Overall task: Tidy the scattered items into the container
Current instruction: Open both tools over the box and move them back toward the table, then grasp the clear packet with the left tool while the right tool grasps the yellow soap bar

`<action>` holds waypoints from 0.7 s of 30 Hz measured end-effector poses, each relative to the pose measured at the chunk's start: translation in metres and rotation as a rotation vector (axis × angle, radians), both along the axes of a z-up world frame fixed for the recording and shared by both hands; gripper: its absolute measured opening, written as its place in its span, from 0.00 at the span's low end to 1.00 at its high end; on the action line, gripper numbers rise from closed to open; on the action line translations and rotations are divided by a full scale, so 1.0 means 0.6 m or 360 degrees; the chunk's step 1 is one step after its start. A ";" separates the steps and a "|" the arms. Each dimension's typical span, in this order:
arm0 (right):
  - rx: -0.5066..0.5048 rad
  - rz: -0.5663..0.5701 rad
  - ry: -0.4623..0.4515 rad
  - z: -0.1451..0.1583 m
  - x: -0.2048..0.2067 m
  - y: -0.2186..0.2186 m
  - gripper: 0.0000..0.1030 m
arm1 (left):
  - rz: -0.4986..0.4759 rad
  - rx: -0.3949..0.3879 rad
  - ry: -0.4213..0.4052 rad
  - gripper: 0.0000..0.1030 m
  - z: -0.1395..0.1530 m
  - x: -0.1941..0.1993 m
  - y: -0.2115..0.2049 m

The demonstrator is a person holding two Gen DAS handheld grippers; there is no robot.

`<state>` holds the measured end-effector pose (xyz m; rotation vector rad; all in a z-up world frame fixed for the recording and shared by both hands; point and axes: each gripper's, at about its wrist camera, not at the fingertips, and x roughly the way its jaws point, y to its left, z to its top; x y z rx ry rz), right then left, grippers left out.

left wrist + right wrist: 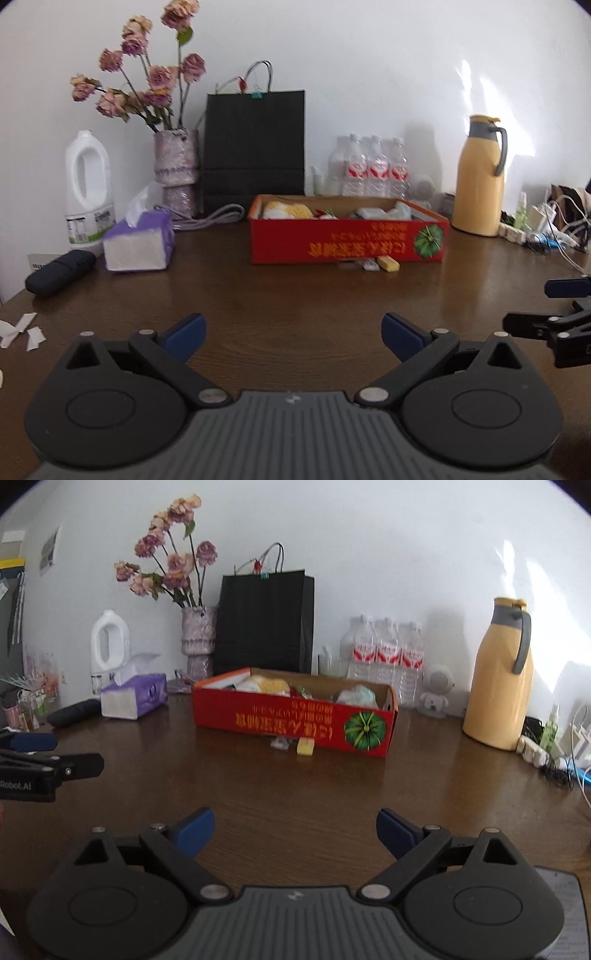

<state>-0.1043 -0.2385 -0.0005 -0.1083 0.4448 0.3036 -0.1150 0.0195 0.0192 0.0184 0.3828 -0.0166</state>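
We see the brown table point(295, 295) fill the lower half of both views. The red box point(295, 720) sits at centre frame, already holding several items. The left gripper point(293, 334) and the right gripper point(295, 830), at bottom centre, both stand wide open, holding and touching nothing. 1 yellow block point(305, 746) lies just below the box's front wall, a small clear item point(279, 743) beside it.

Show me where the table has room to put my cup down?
The wide brown table between the red box and both open grippers is bare. Crowded: the back row, cables right, paper scraps left, small bits against the box.
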 end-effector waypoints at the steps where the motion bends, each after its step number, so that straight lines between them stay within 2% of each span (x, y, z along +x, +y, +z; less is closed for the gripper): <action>1: 0.0000 -0.0014 0.0010 -0.004 0.006 0.003 0.92 | -0.0008 0.0002 0.0004 1.00 -0.002 0.009 -0.004; 4: 0.0002 -0.0084 0.0081 -0.011 0.047 0.015 0.91 | -0.0030 0.0016 0.0060 1.00 -0.002 0.054 -0.021; 9: 0.0070 -0.0147 0.0207 -0.016 0.152 0.025 0.88 | -0.0044 -0.0057 0.0364 1.00 -0.011 0.172 -0.036; 17: 0.0085 -0.0147 0.0258 -0.019 0.310 0.048 0.66 | -0.0057 -0.0107 0.0396 1.00 0.000 0.320 -0.046; 21: 0.0155 -0.0132 0.0272 -0.018 0.367 0.047 0.65 | -0.0094 -0.0107 0.0467 0.99 -0.010 0.355 -0.041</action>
